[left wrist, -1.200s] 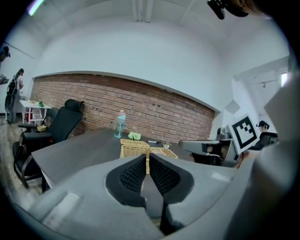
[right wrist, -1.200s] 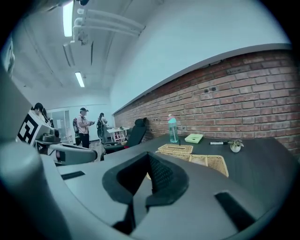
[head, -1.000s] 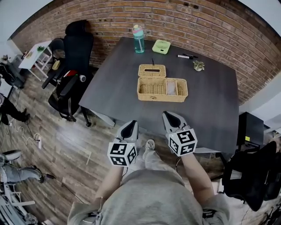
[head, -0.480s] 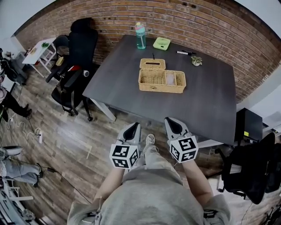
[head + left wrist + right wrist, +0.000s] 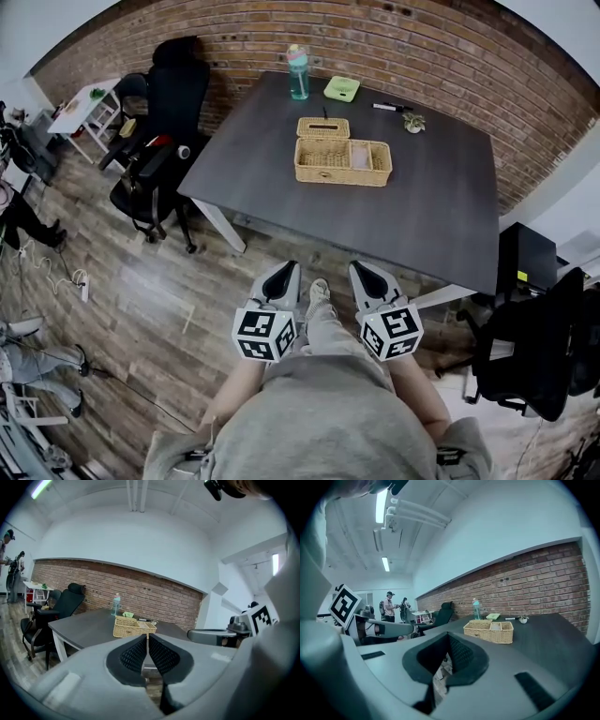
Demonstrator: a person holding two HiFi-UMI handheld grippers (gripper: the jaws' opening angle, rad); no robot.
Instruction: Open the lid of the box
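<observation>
A wicker box (image 5: 342, 161) with an open top and inner compartments stands on the dark grey table (image 5: 441, 216). A smaller flat wicker piece (image 5: 322, 127), apparently its lid, lies just behind the box. Both grippers hang low over the wooden floor, well short of the table's near edge. My left gripper (image 5: 282, 273) and right gripper (image 5: 367, 271) are shut and hold nothing. The left gripper view shows its pads (image 5: 146, 639) pressed together, with the box (image 5: 133, 628) far ahead. In the right gripper view the jaws (image 5: 449, 638) meet at the tip, and the box (image 5: 489, 631) sits far off.
A teal bottle (image 5: 297, 72), a green pad (image 5: 341, 89), a marker (image 5: 387, 107) and a small plant (image 5: 412, 122) sit at the table's far side. Black office chairs (image 5: 155, 178) stand left of the table, another (image 5: 534, 356) to the right. People stand far left (image 5: 389, 606).
The view has drawn back from the table: the box and table now sit farther away and higher in the head view. Both grippers stay shut, held close to the body.
</observation>
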